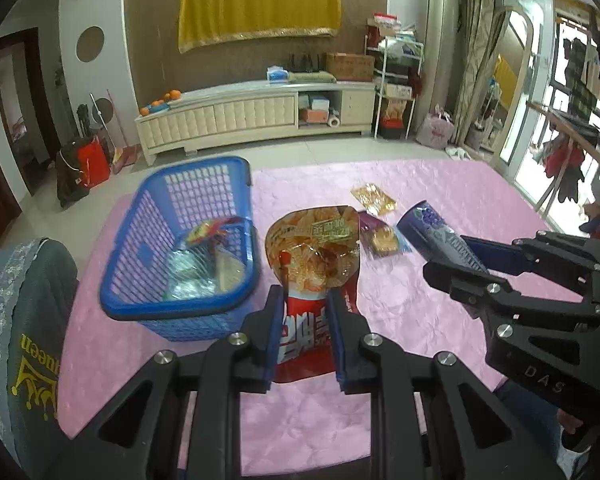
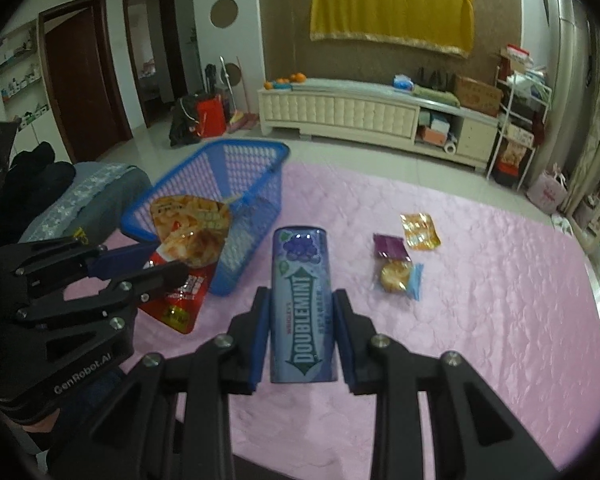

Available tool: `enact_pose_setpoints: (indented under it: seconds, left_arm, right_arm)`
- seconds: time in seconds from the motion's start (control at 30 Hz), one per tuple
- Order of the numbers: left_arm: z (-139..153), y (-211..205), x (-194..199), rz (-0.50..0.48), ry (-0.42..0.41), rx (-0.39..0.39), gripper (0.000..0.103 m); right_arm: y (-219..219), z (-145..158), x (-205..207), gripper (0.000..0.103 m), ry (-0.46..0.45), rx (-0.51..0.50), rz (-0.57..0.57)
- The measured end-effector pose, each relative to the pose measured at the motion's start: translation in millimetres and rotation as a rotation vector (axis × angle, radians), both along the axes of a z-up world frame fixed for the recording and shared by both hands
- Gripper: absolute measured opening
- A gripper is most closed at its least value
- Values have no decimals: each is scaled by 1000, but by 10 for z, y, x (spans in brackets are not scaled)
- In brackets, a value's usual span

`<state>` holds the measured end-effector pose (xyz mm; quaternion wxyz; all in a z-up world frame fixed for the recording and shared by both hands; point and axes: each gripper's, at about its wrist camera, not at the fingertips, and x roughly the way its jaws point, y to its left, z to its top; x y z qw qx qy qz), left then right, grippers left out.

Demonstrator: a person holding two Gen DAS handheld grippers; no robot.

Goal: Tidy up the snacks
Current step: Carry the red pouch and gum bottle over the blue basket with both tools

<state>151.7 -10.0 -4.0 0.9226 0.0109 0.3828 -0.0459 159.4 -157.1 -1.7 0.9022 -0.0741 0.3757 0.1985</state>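
Observation:
My left gripper (image 1: 306, 300) is shut on a red chip bag (image 1: 314, 256), held above the pink cloth just right of the blue basket (image 1: 140, 276). The basket holds several wrapped snacks (image 1: 204, 264). My right gripper (image 2: 302, 300) is shut on a purple Doublemint gum can (image 2: 302, 304), also lifted off the cloth. In the left wrist view the right gripper (image 1: 458, 258) shows at the right with the gum can (image 1: 432, 232). In the right wrist view the left gripper (image 2: 162, 266) and chip bag (image 2: 192, 236) hang in front of the basket (image 2: 256, 176).
Loose snacks lie on the pink cloth (image 2: 480, 300): an orange packet (image 2: 420, 230), a purple packet (image 2: 390, 246) and a wrapped biscuit (image 2: 398, 276). A grey cushioned chair (image 1: 24, 332) stands left of the table. A cream cabinet (image 1: 256, 114) lines the far wall.

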Motion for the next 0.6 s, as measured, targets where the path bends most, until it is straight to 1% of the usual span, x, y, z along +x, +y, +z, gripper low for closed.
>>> enact_pose_setpoints:
  seconds: [0.1, 0.2, 0.33, 0.47, 0.53, 0.6]
  left_arm:
    - [134, 172, -9, 14, -13, 15, 20]
    - [325, 385, -22, 21, -41, 40, 21]
    - [471, 663, 85, 46, -48, 59, 21]
    - [506, 879, 217, 82, -41, 60, 21]
    - [486, 994, 299, 98, -28, 45, 21]
    - [445, 1056, 382, 103, -14, 48, 21]
  right_arm:
    - [153, 64, 48, 35, -2, 6, 6]
    - [289, 107, 137, 35, 9, 36, 20]
    - [492, 205, 241, 35, -10, 67, 45]
    - [686, 229, 356, 35, -3, 85, 83]
    - [803, 208, 456, 35, -3, 79, 108]
    - [872, 180, 532, 35, 1, 81, 118]
